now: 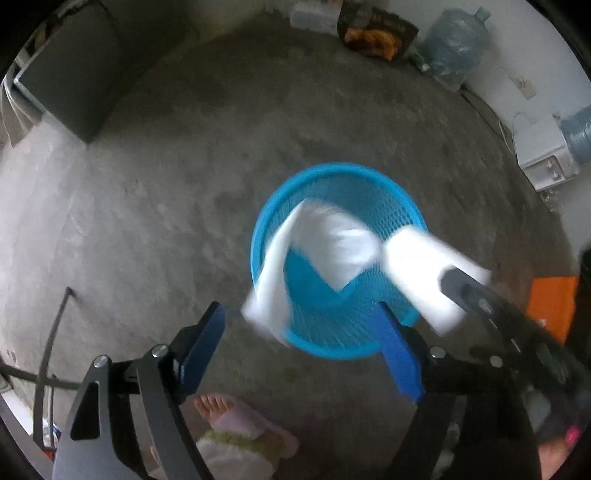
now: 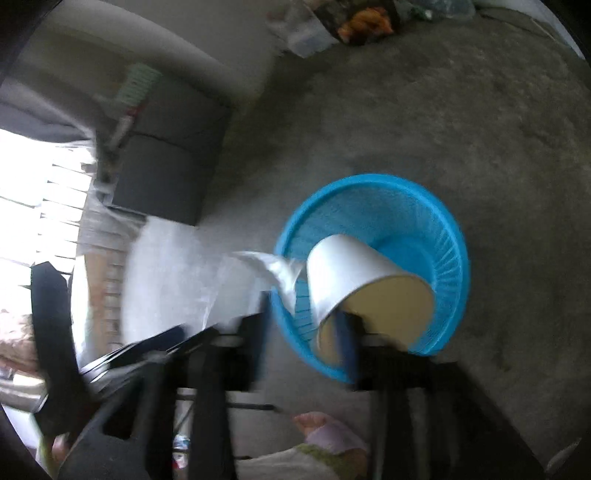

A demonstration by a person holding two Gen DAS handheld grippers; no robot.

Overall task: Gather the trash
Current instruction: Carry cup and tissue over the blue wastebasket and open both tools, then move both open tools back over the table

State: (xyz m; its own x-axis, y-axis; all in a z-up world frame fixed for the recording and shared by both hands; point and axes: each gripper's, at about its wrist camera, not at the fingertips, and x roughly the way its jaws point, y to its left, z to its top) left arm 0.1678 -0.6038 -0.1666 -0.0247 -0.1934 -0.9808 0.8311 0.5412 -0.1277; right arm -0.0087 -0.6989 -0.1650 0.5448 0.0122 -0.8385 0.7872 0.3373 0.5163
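Observation:
A blue mesh trash basket (image 1: pixel 391 206) stands on the concrete floor; it also shows in the right wrist view (image 2: pixel 436 229). A white plastic bag (image 1: pixel 325 243) hangs blurred over the basket's near-left rim, free of my left gripper (image 1: pixel 299 325), whose blue fingers stand wide open above the basket. A white paper cup (image 2: pixel 354 269) with a tan inside is over the basket, open end towards the camera. It sits on one finger of my right gripper (image 2: pixel 306 332), whose fingers look spread apart. The cup also shows in the left wrist view (image 1: pixel 424 269).
A dark cabinet (image 1: pixel 70 81) stands at the left. Water jugs (image 1: pixel 458 40), a white appliance (image 1: pixel 543 155) and a bag of clutter (image 1: pixel 373 33) line the far wall. An orange sheet (image 1: pixel 550 302) lies at the right. A person's slippered foot (image 1: pixel 236 424) is near the bottom.

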